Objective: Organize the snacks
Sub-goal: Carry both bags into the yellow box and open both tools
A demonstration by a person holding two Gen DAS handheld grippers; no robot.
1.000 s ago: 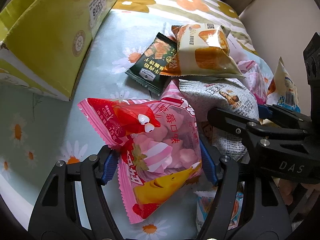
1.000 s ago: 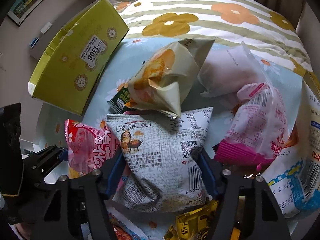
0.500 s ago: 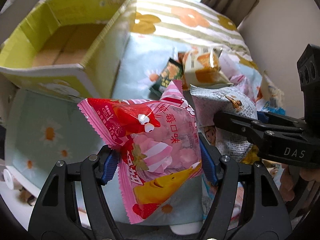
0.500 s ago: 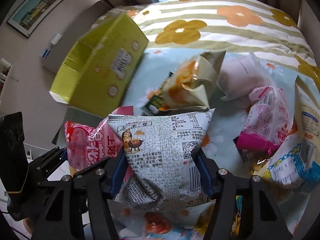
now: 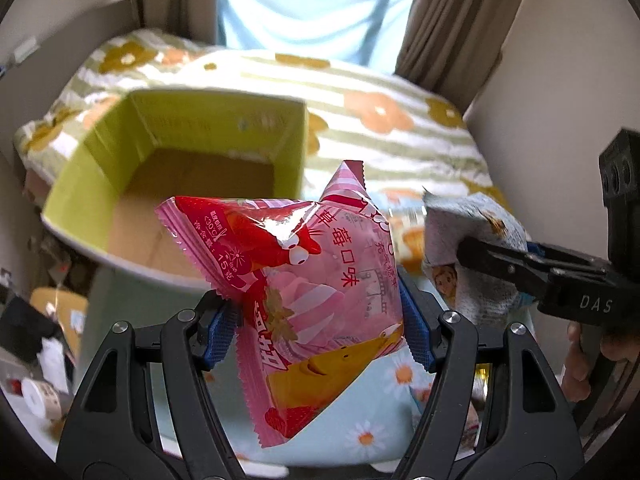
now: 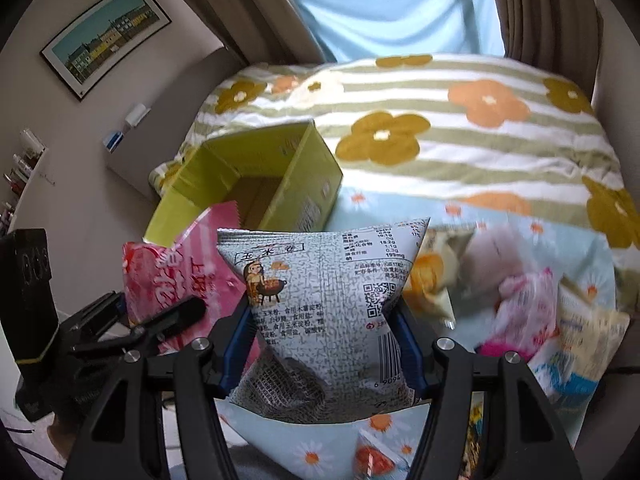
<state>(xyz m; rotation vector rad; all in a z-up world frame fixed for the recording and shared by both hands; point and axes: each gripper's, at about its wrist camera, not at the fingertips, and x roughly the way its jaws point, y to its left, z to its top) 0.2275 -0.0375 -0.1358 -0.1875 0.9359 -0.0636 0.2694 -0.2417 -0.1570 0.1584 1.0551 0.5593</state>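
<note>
My left gripper (image 5: 320, 328) is shut on a pink strawberry snack bag (image 5: 304, 280) and holds it in the air just in front of the open yellow-green cardboard box (image 5: 176, 132). My right gripper (image 6: 324, 340) is shut on a grey-white corn snack bag (image 6: 328, 292), held above the bed to the right of the box (image 6: 304, 184). The pink bag (image 6: 180, 272) and left gripper (image 6: 132, 328) show at the left of the right wrist view. The grey bag (image 5: 472, 248) and right gripper (image 5: 496, 260) show at the right of the left wrist view.
Several loose snack bags (image 6: 532, 304) lie on the daisy-print sheet (image 6: 400, 208) to the right. A striped flowered duvet (image 6: 460, 128) lies behind the box. A cluttered floor area (image 5: 44, 340) lies beyond the bed's left edge. Walls and curtains stand behind.
Both grippers have risen with their bags and moved toward the box. The box's open top and brown floor now face the left wrist view; the snack pile has dropped lower and to the right.
</note>
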